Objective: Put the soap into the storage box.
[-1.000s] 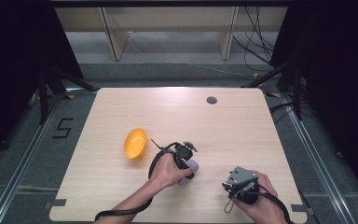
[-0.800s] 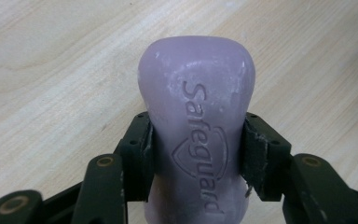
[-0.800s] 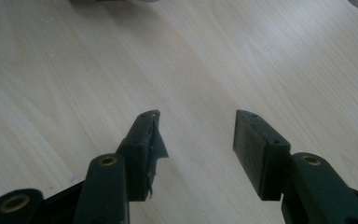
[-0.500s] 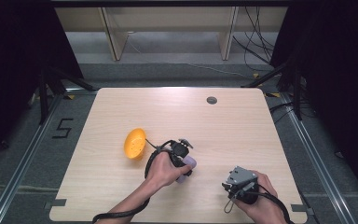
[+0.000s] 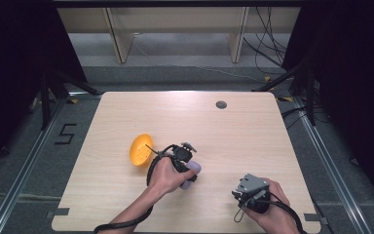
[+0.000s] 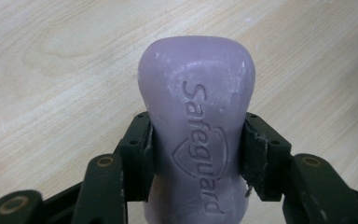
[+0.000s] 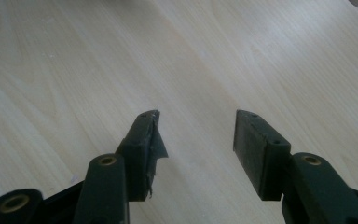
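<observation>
A lilac bar of soap (image 6: 196,126) with raised lettering stands between the jaws of my left gripper (image 6: 196,154), whose pads press on both its sides. From above, that left gripper (image 5: 187,168) sits near the table's middle with the soap (image 5: 193,170) poking out at its right. An orange bowl (image 5: 140,150) lies tipped on its side just left of that hand. My right gripper (image 7: 196,135) is open above bare wood with nothing between its jaws. In the high view the right gripper (image 5: 251,191) rests near the table's front right edge.
The wooden table (image 5: 253,136) has a small dark round hole (image 5: 221,104) near its far edge. Beyond the table are a grey floor, frame legs and cables. A floor mark reading 5 (image 5: 65,134) lies to the left.
My left hand with the soap has shifted slightly toward the orange bowl. The right hand has kept still.
</observation>
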The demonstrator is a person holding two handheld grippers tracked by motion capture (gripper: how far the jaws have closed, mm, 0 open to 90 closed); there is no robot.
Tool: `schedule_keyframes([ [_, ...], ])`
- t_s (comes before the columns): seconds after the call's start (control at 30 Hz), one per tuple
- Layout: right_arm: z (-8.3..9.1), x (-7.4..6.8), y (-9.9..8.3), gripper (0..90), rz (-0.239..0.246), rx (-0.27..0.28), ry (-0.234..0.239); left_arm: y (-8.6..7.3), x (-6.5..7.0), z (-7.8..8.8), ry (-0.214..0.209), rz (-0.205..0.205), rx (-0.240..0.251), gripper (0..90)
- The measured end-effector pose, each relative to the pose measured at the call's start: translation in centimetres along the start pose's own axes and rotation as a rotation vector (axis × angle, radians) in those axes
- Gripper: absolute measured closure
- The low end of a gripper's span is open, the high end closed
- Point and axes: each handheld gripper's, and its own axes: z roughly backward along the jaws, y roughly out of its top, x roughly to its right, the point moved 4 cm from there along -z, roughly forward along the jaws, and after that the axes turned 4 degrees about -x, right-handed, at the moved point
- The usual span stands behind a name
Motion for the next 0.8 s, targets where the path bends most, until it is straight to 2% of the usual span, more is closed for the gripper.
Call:
schedule_keyframes([
  [0.03,0.0,0.0,0.0,51.0,-0.001,0.0,0.0,0.0,0.0,0.1,-0.001,0.017,0.006,49.4],
  [0.1,0.0,-0.1,0.0,51.0,-0.003,-0.001,0.0,0.0,-0.3,0.2,0.007,-0.003,0.005,49.4],
  [0.13,0.0,-0.1,0.0,51.0,-0.003,-0.001,0.0,-0.1,-0.1,0.2,0.004,0.025,0.012,49.4],
  [0.17,0.0,0.0,0.0,51.0,-0.003,-0.001,0.0,-0.1,-0.5,0.4,0.01,0.005,0.009,49.4],
  [0.2,0.0,0.0,0.0,51.0,-0.003,-0.001,0.0,-0.1,-0.5,0.4,0.01,0.005,0.009,49.4],
  [0.3,0.1,0.0,0.0,51.0,-0.002,-0.003,0.0,-0.2,-0.5,0.6,0.009,0.035,0.012,49.4],
  [0.33,0.1,0.0,0.0,51.0,-0.002,-0.003,0.0,-0.1,-0.9,0.7,0.018,0.008,0.01,49.4],
  [0.37,0.1,0.0,0.0,51.0,-0.003,-0.003,0.0,-0.2,-0.8,0.7,0.009,0.032,0.014,49.4],
  [0.43,0.0,0.0,0.0,50.9,0.007,0.0,-0.003,-0.2,-1.0,0.9,0.015,0.023,0.015,49.4],
  [0.5,0.1,0.0,0.0,50.9,0.007,0.0,-0.003,-0.3,-1.0,1.0,0.009,0.042,0.018,49.4],
  [0.53,0.1,0.0,0.0,50.8,0.007,0.001,-0.003,-0.2,-1.1,1.1,0.012,0.032,0.019,49.4],
  [0.57,0.1,0.0,0.0,50.9,0.007,0.001,-0.002,-0.2,-1.5,1.2,0.012,0.002,0.02,49.4],
  [0.6,0.1,0.0,0.0,50.8,0.006,0.0,-0.001,-0.2,-1.5,1.2,0.012,0.002,0.02,49.4],
  [0.63,0.1,0.0,0.0,50.8,0.006,0.001,-0.002,-0.2,-1.5,1.4,0.022,0.022,0.025,49.4],
  [0.67,0.1,0.0,0.0,50.8,0.005,0.001,-0.002,-0.2,-1.5,1.4,0.022,0.022,0.025,49.4],
  [0.7,0.1,0.0,0.0,50.8,0.005,0.001,-0.002,-0.3,-1.5,1.4,0.015,0.05,0.029,49.4],
  [0.8,0.1,0.0,0.0,50.8,0.005,0.001,-0.002,-0.3,-1.6,1.6,0.018,0.055,0.027,49.4],
])
